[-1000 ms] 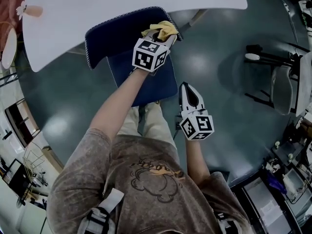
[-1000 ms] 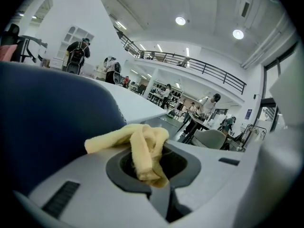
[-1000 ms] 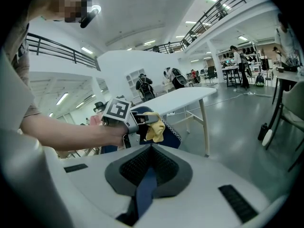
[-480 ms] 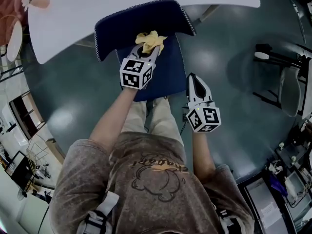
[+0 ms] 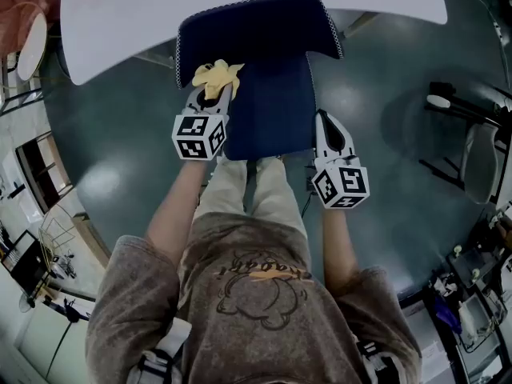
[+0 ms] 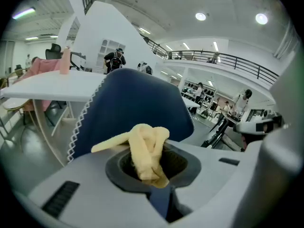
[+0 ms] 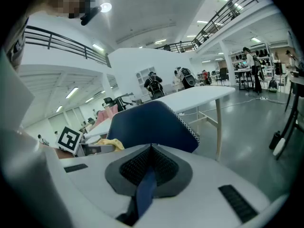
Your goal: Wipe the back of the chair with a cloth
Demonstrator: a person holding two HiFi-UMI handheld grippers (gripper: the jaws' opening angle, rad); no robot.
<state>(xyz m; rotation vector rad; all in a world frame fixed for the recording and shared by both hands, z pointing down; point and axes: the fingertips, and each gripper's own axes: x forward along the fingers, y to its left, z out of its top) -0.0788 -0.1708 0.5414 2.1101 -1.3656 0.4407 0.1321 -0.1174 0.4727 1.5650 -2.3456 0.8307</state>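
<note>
Head view: the yellow cloth (image 5: pixel 214 75) is now found at the left end of the backrest (image 5: pixel 264 26) of the navy chair (image 5: pixel 276 126). A second ago it is seen at the right end, and half a second ago near the middle. One pass across the front face of the backrest, from right to left in the frame, is therefore judged complete.

The cloth is clamped in the jaws of the left gripper (image 5: pixel 214 93). In the left gripper view it is bunched between them (image 6: pixel 145 148), with a loose tail thrown to the left and the backrest (image 6: pixel 137 103) rising just behind it. Whether the cloth is pressed against the fabric at this instant cannot be told.

The right gripper (image 5: pixel 330 126) is held just beside the right edge of the seat (image 5: pixel 272 110). Its jaws are seen together with nothing between them in the right gripper view (image 7: pixel 151 151), and no part in the wiping is taken by it.

A white table (image 5: pixel 120 14) lies behind the chair. The top edge and the rear face of the backrest are judged still to be wiped, so a return stroke or a reach over the top is called for.
</note>
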